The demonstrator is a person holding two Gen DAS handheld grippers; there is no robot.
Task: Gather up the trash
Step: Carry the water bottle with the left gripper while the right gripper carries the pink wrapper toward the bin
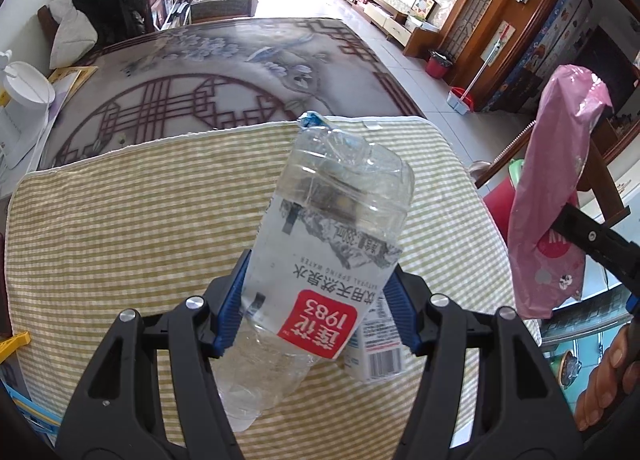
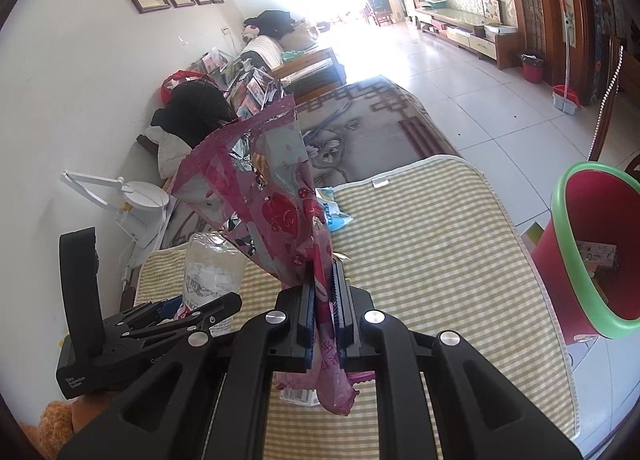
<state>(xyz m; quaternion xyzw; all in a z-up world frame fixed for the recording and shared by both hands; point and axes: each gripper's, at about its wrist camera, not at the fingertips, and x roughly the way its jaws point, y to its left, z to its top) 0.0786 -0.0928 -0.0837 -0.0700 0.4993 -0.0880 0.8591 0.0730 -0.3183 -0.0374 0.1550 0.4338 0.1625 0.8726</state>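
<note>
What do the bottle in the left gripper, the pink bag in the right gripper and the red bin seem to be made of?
Bottle: clear thin plastic, glossy, creased and dented, with a printed paper-like or film label.
Pink bag: printed plastic film, shiny; a crinkled silvery lining shows at its open top, likely foil laminate.
Red bin: seemingly rigid moulded plastic, smooth, with a green rim.

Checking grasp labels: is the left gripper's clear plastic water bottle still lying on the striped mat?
No: the clear plastic water bottle is clamped between the left gripper's jaws, lifted above the green-striped mat.

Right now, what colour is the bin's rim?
Green, on a red bin; the rim shows best in the right wrist view.
</note>
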